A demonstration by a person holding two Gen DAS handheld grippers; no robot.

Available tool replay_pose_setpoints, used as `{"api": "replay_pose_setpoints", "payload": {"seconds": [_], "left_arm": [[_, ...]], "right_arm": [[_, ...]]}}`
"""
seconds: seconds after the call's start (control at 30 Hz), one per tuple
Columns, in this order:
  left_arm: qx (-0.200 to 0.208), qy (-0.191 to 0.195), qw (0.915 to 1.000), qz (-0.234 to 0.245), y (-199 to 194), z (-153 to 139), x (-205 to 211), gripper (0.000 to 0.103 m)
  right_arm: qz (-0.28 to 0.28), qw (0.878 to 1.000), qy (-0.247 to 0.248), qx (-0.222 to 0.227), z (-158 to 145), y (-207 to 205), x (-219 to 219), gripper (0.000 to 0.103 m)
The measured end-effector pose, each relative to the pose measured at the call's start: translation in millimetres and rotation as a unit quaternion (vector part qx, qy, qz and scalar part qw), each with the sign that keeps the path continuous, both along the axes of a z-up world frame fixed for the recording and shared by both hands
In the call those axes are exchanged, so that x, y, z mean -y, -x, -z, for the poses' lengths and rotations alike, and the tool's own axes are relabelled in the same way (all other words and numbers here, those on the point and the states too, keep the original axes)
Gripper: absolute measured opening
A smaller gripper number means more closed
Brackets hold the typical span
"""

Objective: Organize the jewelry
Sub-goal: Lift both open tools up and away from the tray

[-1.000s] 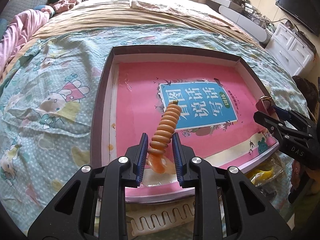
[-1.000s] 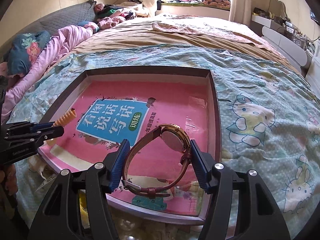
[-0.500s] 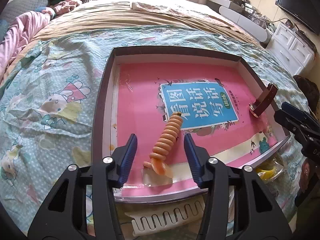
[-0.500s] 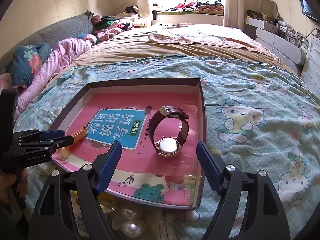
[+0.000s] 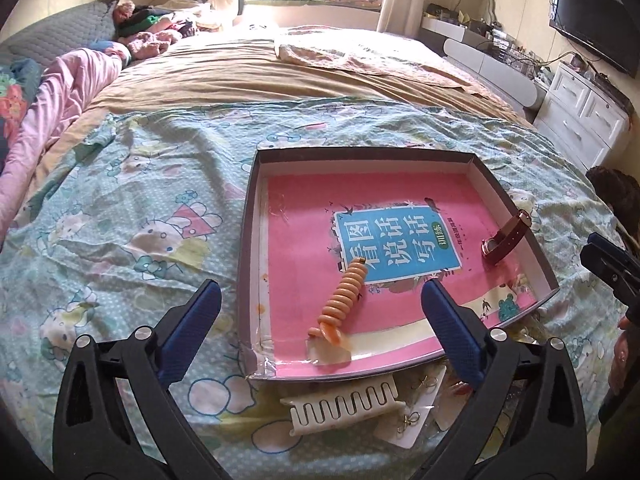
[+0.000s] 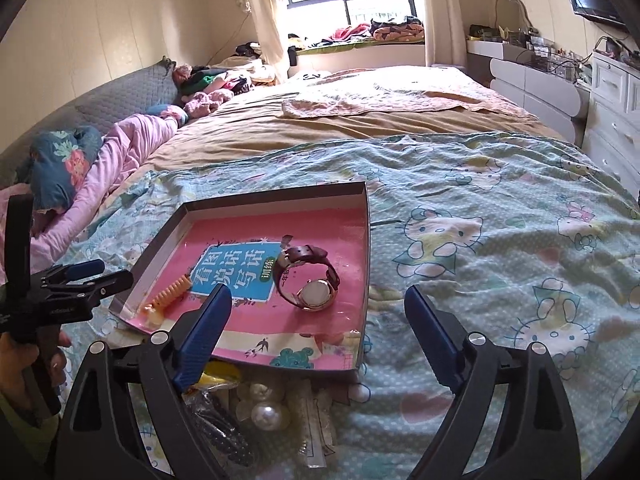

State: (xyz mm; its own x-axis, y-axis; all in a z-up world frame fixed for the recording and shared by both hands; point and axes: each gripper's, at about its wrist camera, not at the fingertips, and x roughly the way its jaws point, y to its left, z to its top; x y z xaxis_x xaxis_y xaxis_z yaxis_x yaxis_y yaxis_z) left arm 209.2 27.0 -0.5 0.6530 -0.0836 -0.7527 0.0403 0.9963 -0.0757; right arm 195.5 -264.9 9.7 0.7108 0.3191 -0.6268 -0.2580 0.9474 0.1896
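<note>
A shallow box (image 5: 249,216) with a pink printed floor lies on the bed. An orange ribbed hair clip (image 5: 342,302) lies near its front left. A watch with a dark red strap (image 5: 505,237) stands on edge at its right side; it also shows in the right wrist view (image 6: 309,280). My left gripper (image 5: 320,320) is open and empty, pulled back above the box's front edge. My right gripper (image 6: 320,320) is open and empty, back from the box's near corner. The box (image 6: 365,240) and clip (image 6: 168,295) also show there.
Loose items lie on the quilt in front of the box: a white comb clip (image 5: 344,404), earring cards (image 5: 412,420), pearl pieces (image 6: 269,416), a dark beaded piece (image 6: 224,428) and a yellow item (image 6: 220,372). White drawers (image 5: 580,120) stand to the right.
Both grippers opened, letting go of the orange clip and the watch inside the box, then drew back and up. The watch now stands on edge in the box.
</note>
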Motion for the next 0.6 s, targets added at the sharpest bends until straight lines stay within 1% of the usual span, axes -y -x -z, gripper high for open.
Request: {"api": "replay_pose_setpoints", "payload": {"seconds": [0.27,0.43,0.6], "left_arm": [[0.017,0.012,0.9994,-0.028,22,-21,-18,0.094],[0.031,0.002,0.9988,-0.037,37,-30,-23,0.094],[0.034,-0.001,0.9989,-0.032,50,-34,-21,0.094]], "right_arm": [[-0.011,1.000,0.004,0.018,-14,22,-2,0.088],[-0.025,0.999,0.009,0.024,-18,36,-8,0.088],[-0.044,0.999,0.014,0.022,-19,49,-17,0.088]]}}
